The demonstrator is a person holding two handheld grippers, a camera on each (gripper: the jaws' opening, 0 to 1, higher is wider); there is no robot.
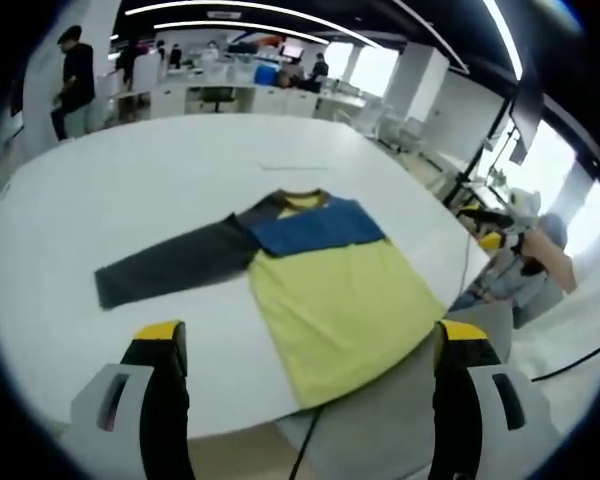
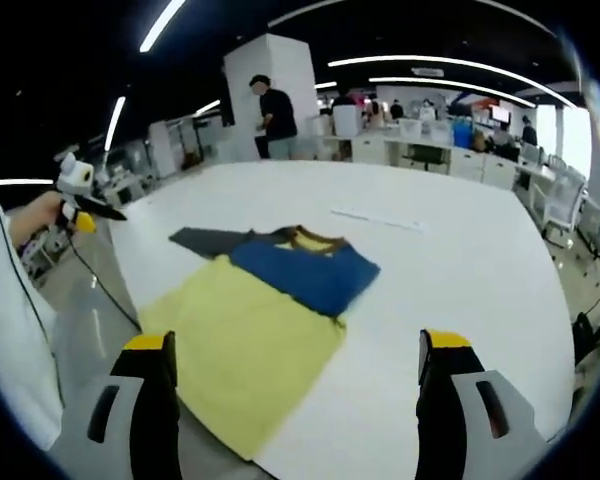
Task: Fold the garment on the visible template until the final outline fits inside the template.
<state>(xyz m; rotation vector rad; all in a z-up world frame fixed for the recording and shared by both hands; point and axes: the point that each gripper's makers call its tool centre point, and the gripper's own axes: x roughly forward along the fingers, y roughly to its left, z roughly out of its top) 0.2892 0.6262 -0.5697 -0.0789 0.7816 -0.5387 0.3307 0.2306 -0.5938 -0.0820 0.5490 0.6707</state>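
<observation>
Here the left gripper [image 1: 305, 350] hangs with its jaws spread wide and nothing between them, just short of the near edge of the white counter [image 1: 130, 190]. Directly ahead of it, between the lines of its two jaws, lies the garment [image 1: 325, 285]: a long-sleeved shirt spread flat, its yellow lower part nearest the gripper and its hem running slightly over the counter edge. Beyond the yellow comes a blue chest band, then a yellow collar farthest from the gripper. One dark grey sleeve [image 1: 170, 265] stretches out flat toward the gripper's left jaw side.

In the right gripper view, the right gripper [image 2: 295, 365] is likewise wide open and empty, held over the counter's near edge. The garment [image 2: 260, 320] lies ahead and a little toward its left jaw, yellow part nearest, blue band past it, and the grey sleeve [image 2: 205, 240] showing beyond that. Farther across the counter [image 2: 460, 260] a thin pale line [image 2: 375, 218] is faintly visible on the surface; I cannot tell what it is. Far behind, a person [image 2: 270, 115] stands among office desks.
</observation>
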